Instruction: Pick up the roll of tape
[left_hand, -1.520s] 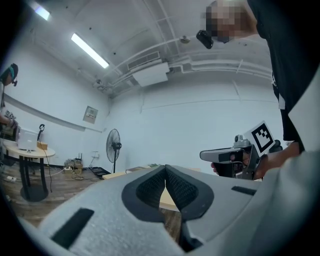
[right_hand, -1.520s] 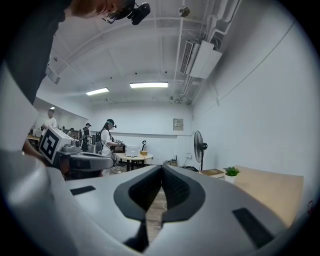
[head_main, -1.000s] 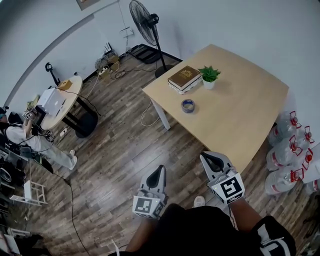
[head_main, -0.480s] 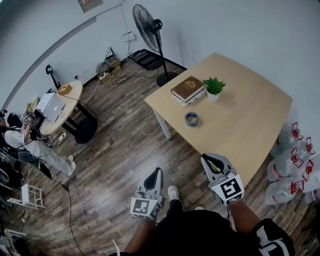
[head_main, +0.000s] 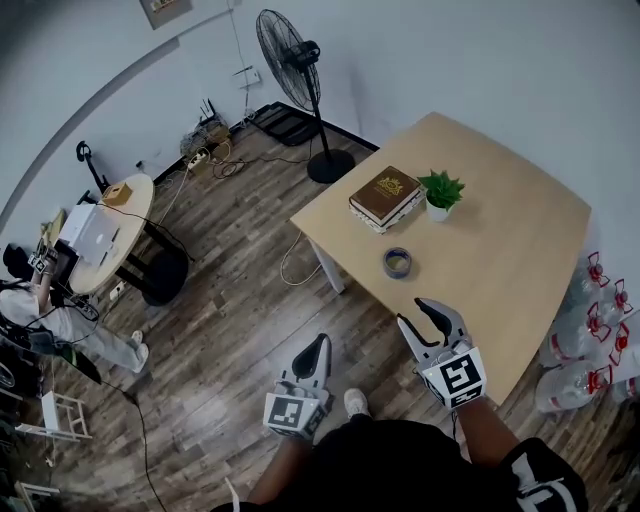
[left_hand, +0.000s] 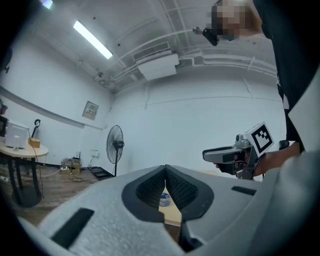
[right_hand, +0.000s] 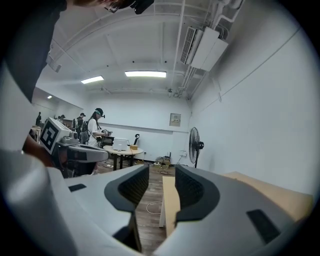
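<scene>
With the roll of tape (head_main: 397, 262) now nearer ahead, my empty right gripper (head_main: 432, 308) is opening its jaws; too narrow, they'd shove it away.

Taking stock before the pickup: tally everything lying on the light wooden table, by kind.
Brown hardcover book: 1
Small green plant in a white pot: 1
Blue-grey roll of tape: 1
Total: 3

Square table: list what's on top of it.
A book, a potted plant and a tape roll. The right gripper, jaws opening with nothing between them, hides part of the table's near edge.
</scene>
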